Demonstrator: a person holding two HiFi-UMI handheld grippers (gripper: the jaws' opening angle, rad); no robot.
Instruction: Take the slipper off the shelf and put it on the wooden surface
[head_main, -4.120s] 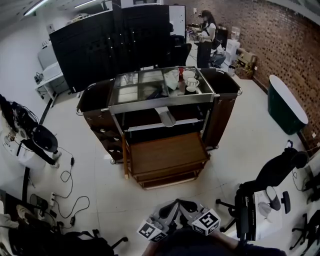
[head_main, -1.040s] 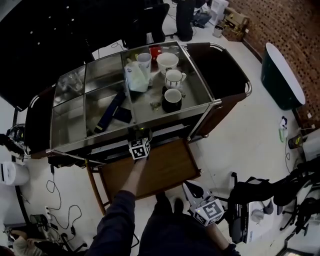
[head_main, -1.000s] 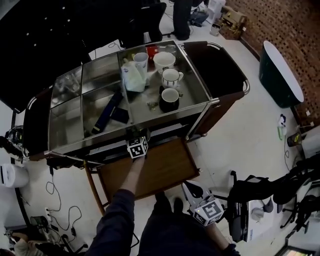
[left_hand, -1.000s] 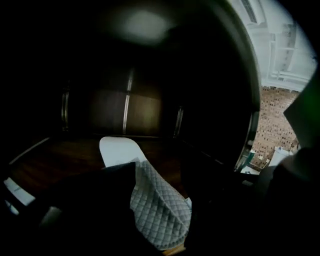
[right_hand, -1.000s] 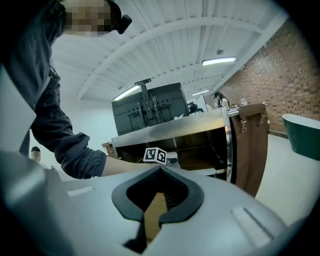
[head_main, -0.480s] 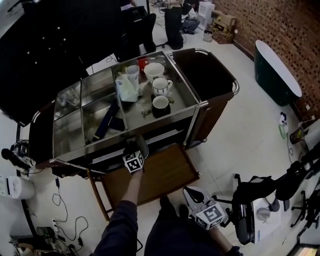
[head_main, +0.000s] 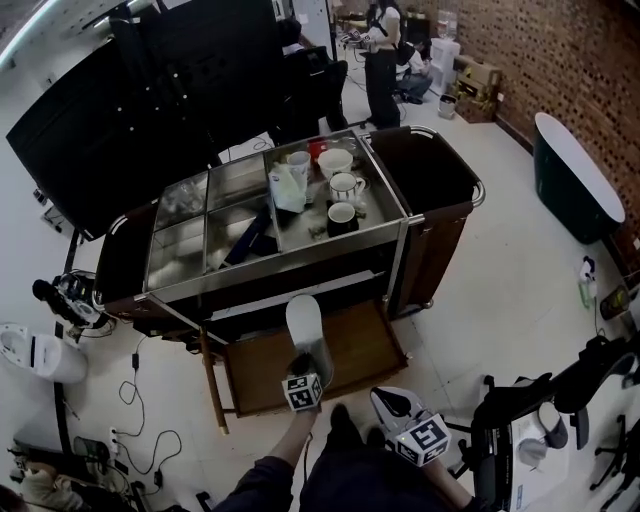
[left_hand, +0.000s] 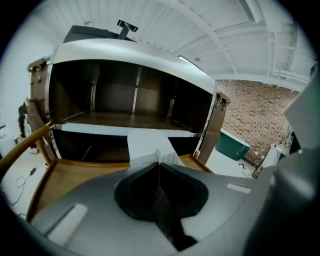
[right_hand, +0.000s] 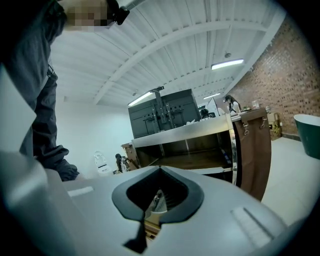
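Observation:
A white slipper (head_main: 304, 330) hangs sole-up over the wooden pull-out surface (head_main: 355, 345), and my left gripper (head_main: 303, 364) is shut on its near end. In the left gripper view the slipper (left_hand: 148, 146) sticks out past the closed fingertips toward the cart's shelf (left_hand: 115, 120), with the wooden surface (left_hand: 65, 170) below it. That shelf (head_main: 300, 288) sits under the steel top. My right gripper (head_main: 388, 402) is low by the person's legs, off the cart. Its jaws are shut on nothing (right_hand: 157, 199).
The steel cart top (head_main: 200, 245) carries cups (head_main: 343, 187), a white bag and a dark flat object. Dark fabric bags (head_main: 440, 180) hang at both cart ends. A black office chair (head_main: 540, 400) stands at the right, cables (head_main: 140, 420) lie left, and a green tub (head_main: 580, 190) is far right.
The left gripper closed on the slipper at the shelf and drew it back out over the wooden surface. The head view pulled back from the cart.

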